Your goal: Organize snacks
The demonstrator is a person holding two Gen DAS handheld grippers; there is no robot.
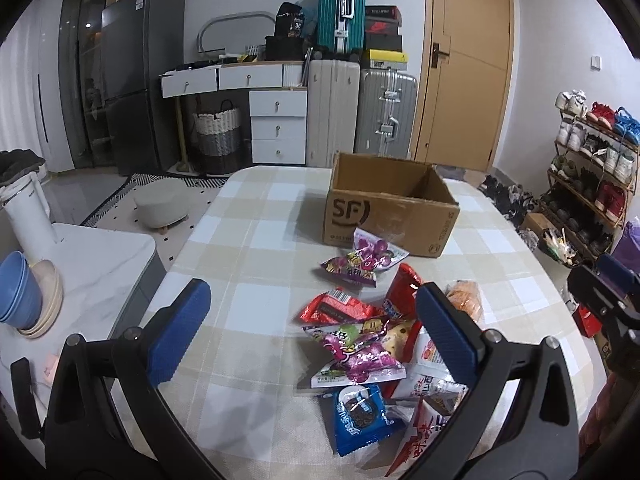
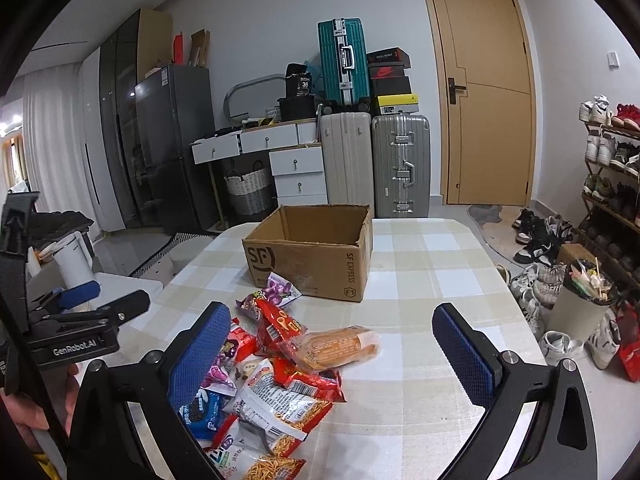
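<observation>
Left wrist view: left gripper (image 1: 312,332) w/ blue ribbed pads is spread wide, nothing between the jaws, hovering over the near end of the pile of snack packets (image 1: 372,344) on the beige-and-white checked tablecloth (image 1: 256,264). Right gripper (image 2: 326,354) same deal in its own cam, jaws wide apart & empty, lined up over the orange-wrapped bread-looking packet (image 2: 340,346).

Snacks are all loose on the cloth, overlapping each other: blue cookie packet (image 1: 358,418), purple grape candy bags, red wrappers, noodle-snack bags. None in the box afaict, tho the box floor is mostly hidden from both cams. Open brown cardboard SF box (image 1: 390,210) sits just beyond the pile, flaps gone or folded, mouth straight up, so prob it's the drop target. One purple packet (image 1: 374,250) leans against its front wall.

Guessing both grippers are held open bc nothing's been picked yet, so task is basically at the start.

Room-wise: lots of bare cloth right of the pile & around the box, easy lane from pile to box. Left table edge is near w/ a white side counter holding stacked blue and cream bowls (image 1: 28,300) beside it, so I'd avoid swinging wide that way. Packets overlap, so grabbing one may drag its neighbours.
</observation>
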